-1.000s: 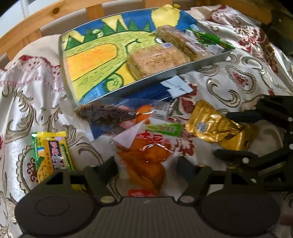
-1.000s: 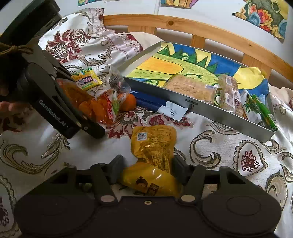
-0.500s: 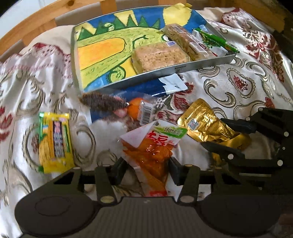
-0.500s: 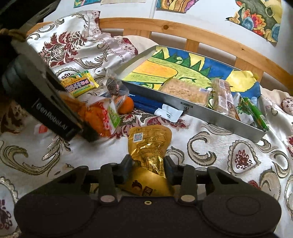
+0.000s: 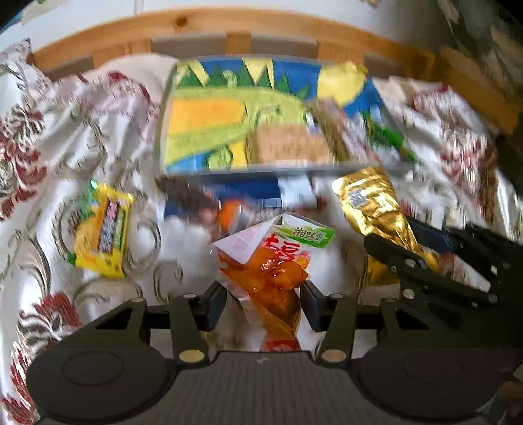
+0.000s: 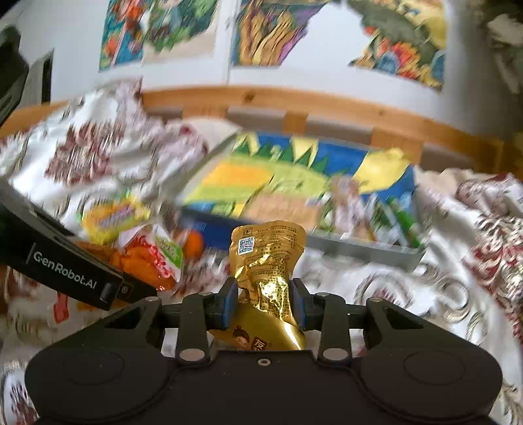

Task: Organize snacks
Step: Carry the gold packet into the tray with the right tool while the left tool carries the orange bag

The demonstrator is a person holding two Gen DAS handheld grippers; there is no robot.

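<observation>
My left gripper (image 5: 263,300) is shut on an orange snack packet (image 5: 271,271) with a green-and-white top, held just above the patterned cloth. My right gripper (image 6: 263,300) is shut on a crumpled gold packet (image 6: 266,255), its pads pinching the packet's waist. In the left wrist view the gold packet (image 5: 372,206) sticks up from the right gripper (image 5: 405,242) at the right. In the right wrist view the orange packet (image 6: 147,261) shows at the left. Behind both lies the grey tray (image 5: 281,170) lined with a dinosaur drawing, holding cracker packets (image 5: 287,147).
A yellow packet (image 5: 101,229) lies on the cloth at the left. A dark snack bag (image 5: 186,196) and an orange fruit (image 5: 230,212) sit against the tray's front wall. A green packet (image 5: 389,137) lies at the tray's right end. A wooden rail (image 5: 228,26) runs behind.
Both grippers closed onto their packets, the left on the orange one and the right on the gold one. Both then rose off the cloth with them, and the views are blurred with motion.
</observation>
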